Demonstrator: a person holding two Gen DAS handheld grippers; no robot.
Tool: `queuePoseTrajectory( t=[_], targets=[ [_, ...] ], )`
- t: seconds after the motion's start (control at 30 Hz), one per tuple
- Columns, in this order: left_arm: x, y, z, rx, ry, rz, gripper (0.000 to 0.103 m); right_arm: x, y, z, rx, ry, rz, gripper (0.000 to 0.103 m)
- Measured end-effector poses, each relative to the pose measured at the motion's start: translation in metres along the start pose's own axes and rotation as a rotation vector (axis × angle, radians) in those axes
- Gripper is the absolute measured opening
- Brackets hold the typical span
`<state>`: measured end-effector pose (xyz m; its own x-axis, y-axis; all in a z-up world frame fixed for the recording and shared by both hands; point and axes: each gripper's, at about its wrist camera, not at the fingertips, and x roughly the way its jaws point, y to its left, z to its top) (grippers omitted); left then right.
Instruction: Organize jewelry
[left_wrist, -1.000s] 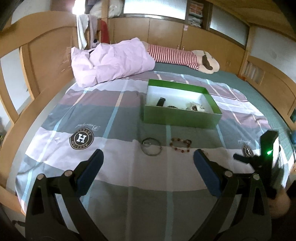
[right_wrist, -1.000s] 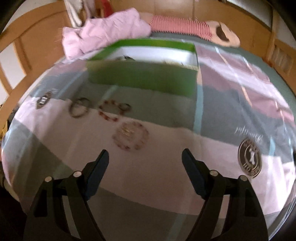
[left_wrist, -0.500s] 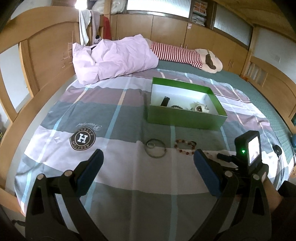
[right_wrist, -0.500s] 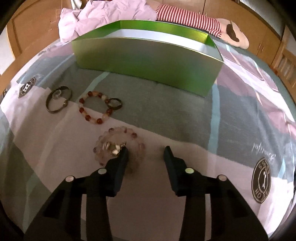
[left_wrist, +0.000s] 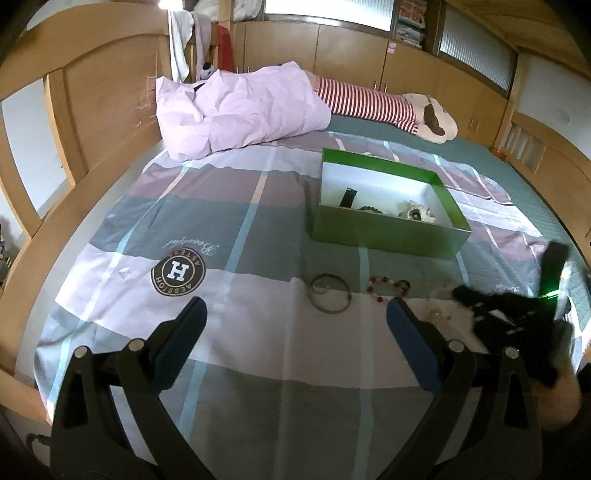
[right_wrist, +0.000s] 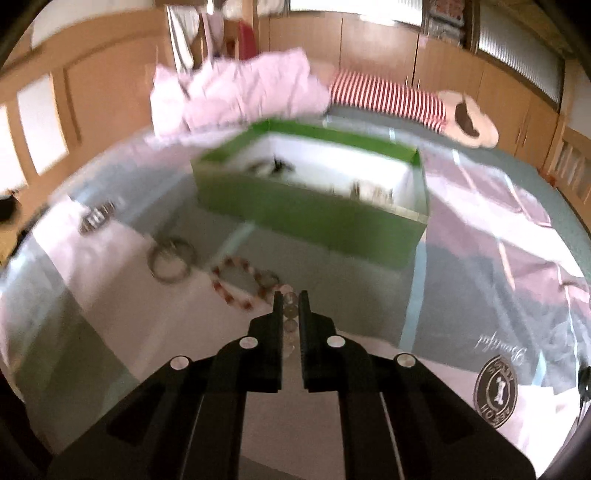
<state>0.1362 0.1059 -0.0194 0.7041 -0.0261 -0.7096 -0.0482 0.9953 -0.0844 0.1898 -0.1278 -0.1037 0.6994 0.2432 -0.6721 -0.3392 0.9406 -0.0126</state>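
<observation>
A green box (left_wrist: 384, 236) with a white inside stands on the bed and holds a few jewelry pieces; it also shows in the right wrist view (right_wrist: 310, 218). In front of it lie a dark metal bangle (left_wrist: 328, 293) and a red-and-white bead bracelet (left_wrist: 388, 287). My right gripper (right_wrist: 290, 306) is shut on a pale bead bracelet (right_wrist: 290, 314) and holds it above the bedspread, near the red bead bracelet (right_wrist: 243, 280) and the bangle (right_wrist: 171, 258). My left gripper (left_wrist: 295, 321) is open and empty, low over the near bedspread. The right gripper (left_wrist: 461, 295) shows blurred in the left wrist view.
A pink quilt (left_wrist: 236, 110) and a striped plush toy (left_wrist: 388, 107) lie at the far end of the bed. Wooden bed rails (left_wrist: 55, 206) run along the left, wooden cabinets stand behind. The bedspread bears round logos (left_wrist: 178, 271).
My right gripper closed on the pale bead bracelet and lifted it off the bedspread toward the green box. The left gripper has barely moved.
</observation>
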Motion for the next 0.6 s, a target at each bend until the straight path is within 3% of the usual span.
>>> queuePoseTrajectory(
  t=[0.37, 0.47, 0.53, 0.6],
  targets=[
    [0.059, -0.036, -0.02, 0.124, 0.092, 0.025, 0.097, -0.071, -0.03, 0.032, 0.075, -0.156, 0.091, 0.008],
    [0.082, -0.049, -0.024, 0.179, 0.1, 0.044, 0.085, -0.069, -0.039, 0.035, 0.093, -0.152, 0.099, 0.008],
    [0.097, -0.057, -0.027, 0.206, 0.128, 0.032, 0.068, -0.065, -0.041, 0.034, 0.095, -0.132, 0.109, 0.008],
    [0.112, -0.066, -0.03, 0.236, 0.161, 0.026, 0.063, -0.061, -0.04, 0.032, 0.095, -0.115, 0.116, 0.008]
  ],
)
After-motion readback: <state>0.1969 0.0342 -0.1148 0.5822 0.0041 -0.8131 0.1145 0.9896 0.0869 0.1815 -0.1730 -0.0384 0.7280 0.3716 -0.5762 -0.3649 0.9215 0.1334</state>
